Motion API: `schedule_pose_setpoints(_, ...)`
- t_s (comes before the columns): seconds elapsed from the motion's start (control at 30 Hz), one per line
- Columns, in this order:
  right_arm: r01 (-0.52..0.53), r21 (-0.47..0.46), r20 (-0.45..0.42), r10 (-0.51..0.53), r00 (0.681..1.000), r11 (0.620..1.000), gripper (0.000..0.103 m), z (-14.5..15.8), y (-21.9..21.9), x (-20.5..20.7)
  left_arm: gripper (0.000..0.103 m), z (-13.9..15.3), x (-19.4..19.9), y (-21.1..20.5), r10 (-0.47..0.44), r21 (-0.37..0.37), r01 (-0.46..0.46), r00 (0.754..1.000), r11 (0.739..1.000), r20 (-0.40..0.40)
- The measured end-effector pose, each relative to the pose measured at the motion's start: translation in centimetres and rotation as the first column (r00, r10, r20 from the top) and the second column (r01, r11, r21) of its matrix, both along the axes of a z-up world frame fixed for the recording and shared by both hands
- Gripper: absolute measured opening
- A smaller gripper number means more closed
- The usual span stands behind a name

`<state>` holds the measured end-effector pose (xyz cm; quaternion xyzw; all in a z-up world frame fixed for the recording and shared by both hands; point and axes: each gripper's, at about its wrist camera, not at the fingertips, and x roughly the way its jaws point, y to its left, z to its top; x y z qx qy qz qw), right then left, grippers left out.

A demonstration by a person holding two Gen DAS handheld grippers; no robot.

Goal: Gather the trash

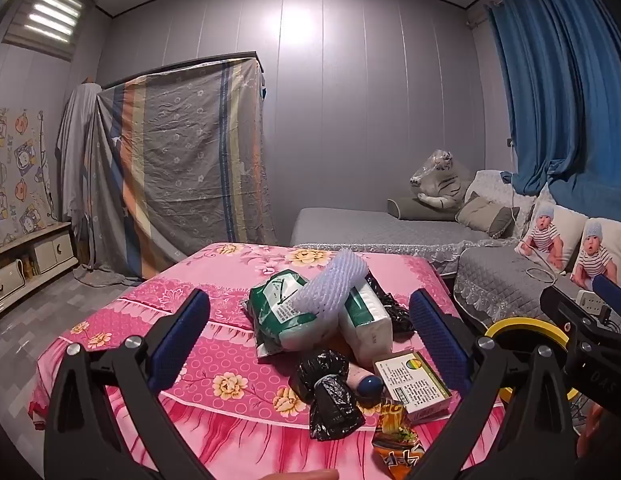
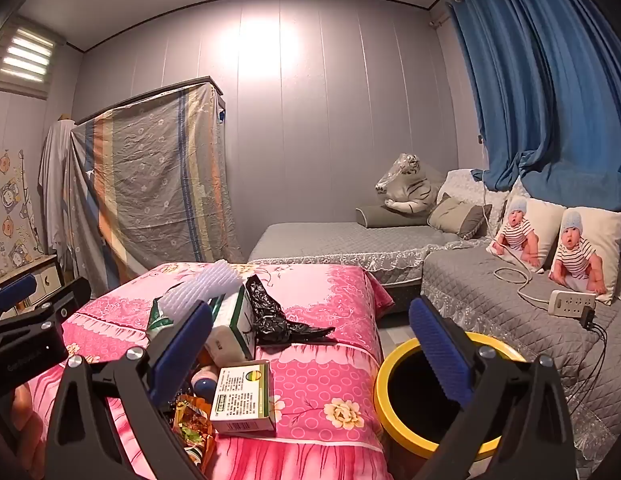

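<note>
A heap of trash lies on the pink flowered table cover point(image 1: 214, 344): a white foam net sleeve point(image 1: 330, 284), a green and white tissue pack point(image 1: 282, 312), crumpled black plastic bags point(image 1: 330, 392), a small white and green box point(image 1: 414, 380), an orange snack wrapper point(image 1: 394, 436) and a pink bottle with a blue cap point(image 1: 368, 384). My left gripper point(image 1: 310, 344) is open and empty, close above the heap. My right gripper point(image 2: 310, 352) is open and empty, between the box point(image 2: 242, 396) and the yellow-rimmed bin point(image 2: 390, 412). The black bag point(image 2: 278, 316) lies behind it.
The bin stands on the floor between the table and a grey quilted sofa point(image 2: 490, 304). A power strip point(image 2: 570, 304) with cables and two baby-print pillows point(image 2: 582, 252) lie on the sofa. A sheet-covered wardrobe point(image 1: 182, 168) stands at the back left.
</note>
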<state>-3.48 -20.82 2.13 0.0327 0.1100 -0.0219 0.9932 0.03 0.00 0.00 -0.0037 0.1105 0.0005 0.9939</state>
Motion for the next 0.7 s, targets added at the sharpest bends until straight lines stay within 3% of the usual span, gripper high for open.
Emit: schedule_pose_setpoints(0.7,0.000,0.003,0.001,0.000,1.000,1.000,0.095,-0.07,-0.17,0.02,0.096,-0.15,-0.14,0.23,-0.004,-0.003,0.004,1.000,1.000,0.002)
